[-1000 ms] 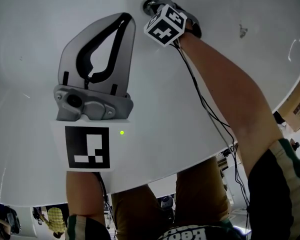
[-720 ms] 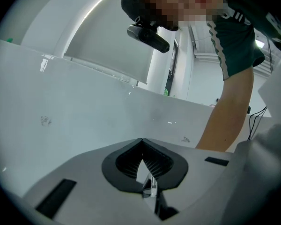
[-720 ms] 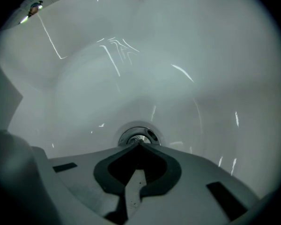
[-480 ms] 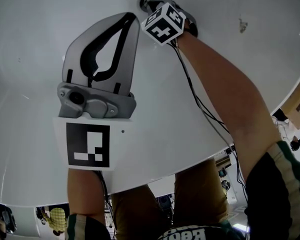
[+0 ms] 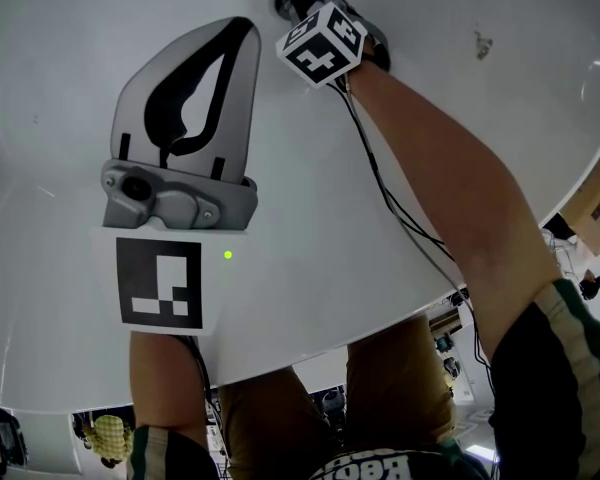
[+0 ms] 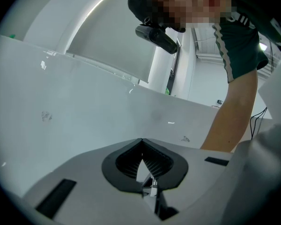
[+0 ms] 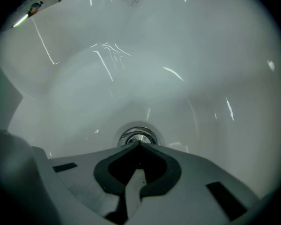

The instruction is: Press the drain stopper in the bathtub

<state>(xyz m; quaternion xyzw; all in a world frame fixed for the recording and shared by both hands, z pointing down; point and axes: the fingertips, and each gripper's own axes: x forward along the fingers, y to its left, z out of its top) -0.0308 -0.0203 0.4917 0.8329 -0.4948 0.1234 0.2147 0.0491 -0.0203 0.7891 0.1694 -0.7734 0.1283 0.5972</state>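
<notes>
Change since earlier: left gripper (image 5: 242, 26) sits slightly further left in the head view; right gripper (image 7: 139, 143) remains at the drain, its fingers as tightly together as before.
Right fingers: fully together, holding nothing, tips pointed steeply down onto the near edge of the drain stopper (image 7: 139, 136).
Left fingers: tips together, nothing between them, held above the white bathtub (image 5: 70, 68) floor, well apart from the drain.
Drain stopper: chrome, round, set in the tub's lowest dip, at the head view's top edge.
Marker cube (image 5: 322, 43): just beside the drain.
</notes>
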